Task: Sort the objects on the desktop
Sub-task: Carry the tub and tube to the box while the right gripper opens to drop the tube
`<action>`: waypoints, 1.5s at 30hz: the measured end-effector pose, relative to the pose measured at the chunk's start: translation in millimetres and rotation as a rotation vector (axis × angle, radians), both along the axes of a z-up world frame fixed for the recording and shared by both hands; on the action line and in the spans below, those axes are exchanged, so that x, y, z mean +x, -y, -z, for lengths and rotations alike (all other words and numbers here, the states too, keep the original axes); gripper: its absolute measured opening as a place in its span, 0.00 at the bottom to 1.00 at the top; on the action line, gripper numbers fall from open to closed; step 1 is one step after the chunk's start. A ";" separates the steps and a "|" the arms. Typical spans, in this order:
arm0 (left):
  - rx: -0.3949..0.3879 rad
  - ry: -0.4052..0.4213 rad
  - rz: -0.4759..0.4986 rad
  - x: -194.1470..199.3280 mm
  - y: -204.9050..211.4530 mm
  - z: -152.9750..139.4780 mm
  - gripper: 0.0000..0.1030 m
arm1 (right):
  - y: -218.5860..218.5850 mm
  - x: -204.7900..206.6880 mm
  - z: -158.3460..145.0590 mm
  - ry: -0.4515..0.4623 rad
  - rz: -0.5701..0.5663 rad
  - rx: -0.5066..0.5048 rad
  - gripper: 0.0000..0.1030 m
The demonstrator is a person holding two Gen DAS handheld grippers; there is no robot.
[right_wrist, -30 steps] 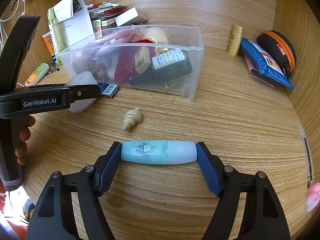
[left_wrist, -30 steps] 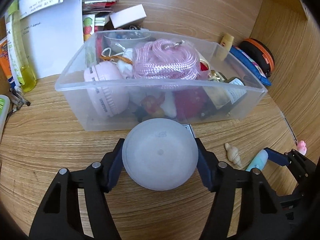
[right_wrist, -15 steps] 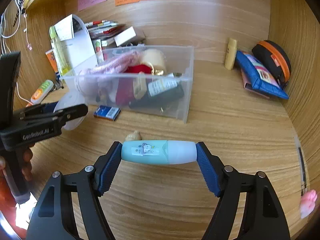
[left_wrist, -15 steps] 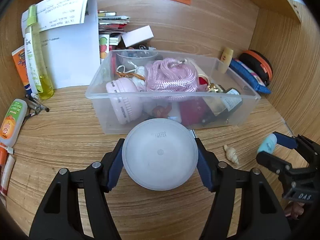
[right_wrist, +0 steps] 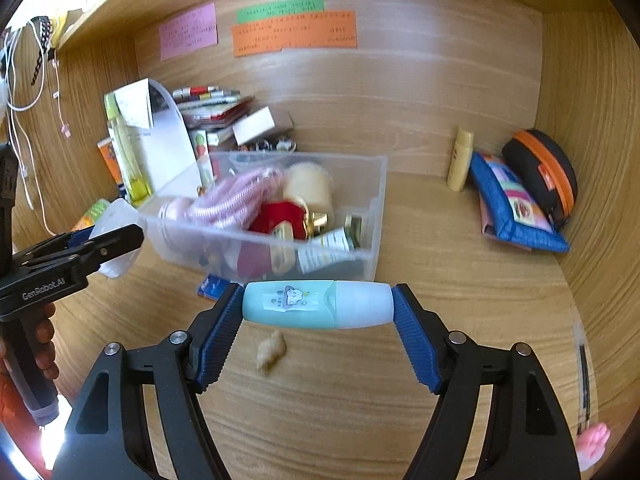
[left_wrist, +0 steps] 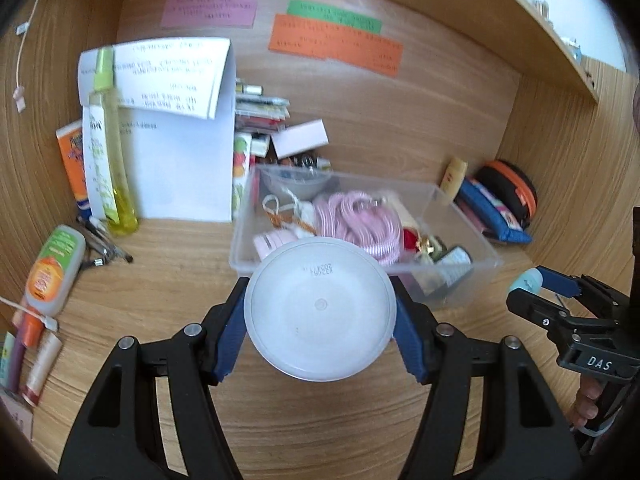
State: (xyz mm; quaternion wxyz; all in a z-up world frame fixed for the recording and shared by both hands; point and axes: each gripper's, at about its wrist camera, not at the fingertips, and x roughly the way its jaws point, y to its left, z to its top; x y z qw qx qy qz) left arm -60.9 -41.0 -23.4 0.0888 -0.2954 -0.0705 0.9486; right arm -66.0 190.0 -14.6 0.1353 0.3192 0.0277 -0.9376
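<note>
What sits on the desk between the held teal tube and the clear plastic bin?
Right wrist view: a small blue box lies between teal tube and clear plastic bin.

wooden desk (right_wrist: pixel 460 220), wooden back wall (right_wrist: pixel 400 92), paper notes (right_wrist: pixel 294 34)

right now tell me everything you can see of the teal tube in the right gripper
The teal tube is a small plastic cylinder with a frosted white cap on its right end and a cartoon sticker on its body. It lies crosswise, clamped end to end by the right gripper, whose blue ribbed pads press both ends, above the wooden desk.
</note>
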 end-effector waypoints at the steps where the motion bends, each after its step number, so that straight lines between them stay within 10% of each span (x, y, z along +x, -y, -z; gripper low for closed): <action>1: -0.001 -0.007 -0.001 -0.4 0.5 -2.5 0.63 | 0.9 -1.6 -2.6 -0.006 -0.002 -0.002 0.69; 18: -0.046 -0.102 0.031 -37.9 -13.2 -41.0 0.57 | 23.7 -51.2 -23.7 -0.050 -0.073 -0.039 0.69; 28: 0.002 -0.006 0.031 -41.0 5.8 -13.1 0.58 | 25.0 -97.7 8.1 0.066 -0.044 -0.035 0.69; 45: -0.040 0.199 0.118 -1.1 -12.6 52.4 0.89 | 57.1 -98.6 16.9 0.065 -0.022 0.092 0.69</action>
